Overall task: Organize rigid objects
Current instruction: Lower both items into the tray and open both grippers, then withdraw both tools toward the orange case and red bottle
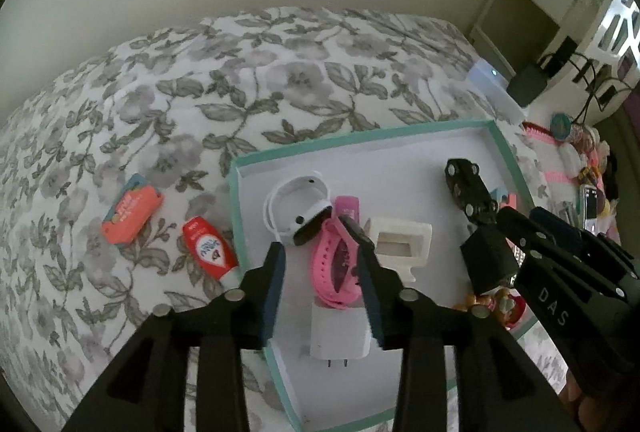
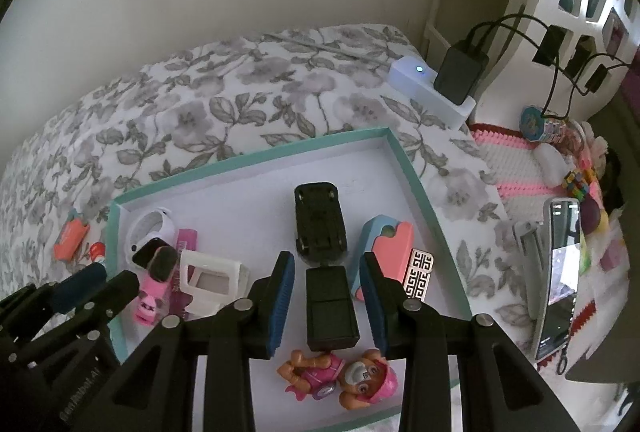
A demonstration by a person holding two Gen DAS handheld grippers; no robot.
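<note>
A teal-rimmed white tray (image 1: 236,187) (image 2: 416,183) lies on the floral bed. It holds a white watch (image 1: 294,205), a pink watch (image 1: 334,264), a white charger (image 1: 340,338), a white frame (image 1: 400,244), a black toy car (image 2: 320,224), a black box (image 2: 331,308), a pink-and-blue case (image 2: 386,244) and a pup figure (image 2: 340,380). My left gripper (image 1: 322,264) is open over the pink watch. My right gripper (image 2: 327,286) is open around the black box, pads apart from it. An orange box (image 1: 132,207) and a red bottle (image 1: 208,248) lie on the bed left of the tray.
A white device (image 2: 428,91) with a black adapter (image 2: 460,71) sits at the bed's far right corner. A phone (image 2: 558,280) stands on a crocheted mat (image 2: 516,167) with small toys to the right. A wall runs behind the bed.
</note>
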